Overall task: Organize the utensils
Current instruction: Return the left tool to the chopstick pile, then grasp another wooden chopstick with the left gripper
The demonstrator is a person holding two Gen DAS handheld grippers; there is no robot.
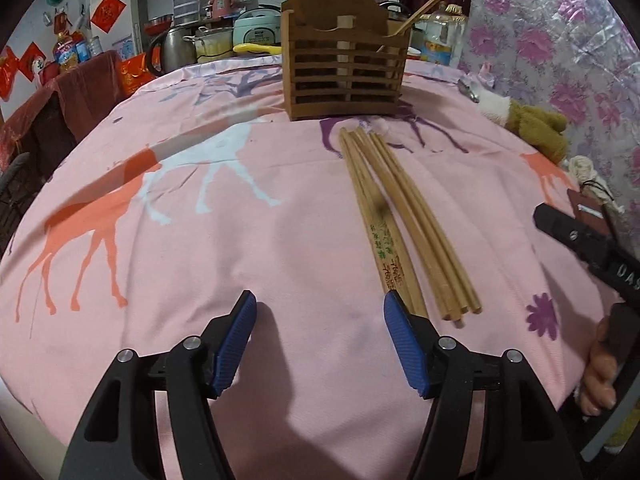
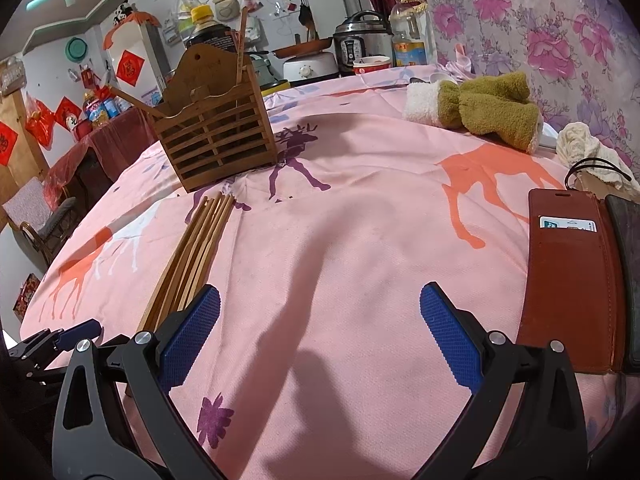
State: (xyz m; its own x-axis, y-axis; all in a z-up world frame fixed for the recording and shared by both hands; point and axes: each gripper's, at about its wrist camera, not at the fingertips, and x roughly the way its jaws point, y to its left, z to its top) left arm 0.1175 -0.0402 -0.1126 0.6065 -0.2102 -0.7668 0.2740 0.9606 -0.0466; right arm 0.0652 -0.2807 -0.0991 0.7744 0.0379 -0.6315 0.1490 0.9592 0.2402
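Several wooden chopsticks (image 1: 400, 216) lie in a loose bundle on the pink deer-print tablecloth (image 1: 248, 240), pointing toward a slatted wooden utensil holder (image 1: 344, 72) at the far side. The holder (image 2: 216, 136) has a few sticks standing in it. My left gripper (image 1: 318, 320) hovers low over the cloth, open, with nothing between its blue pads; its right pad sits at the near end of the bundle. My right gripper (image 2: 320, 316) is open and empty, with the chopsticks (image 2: 188, 264) just beyond its left finger.
A brown phone wallet case (image 2: 568, 280) lies at the right, with a green and white plush cloth (image 2: 480, 108) behind it. Kitchen appliances, pots and bottles crowd the counter beyond the table. A hand (image 1: 600, 376) grips the right tool's handle.
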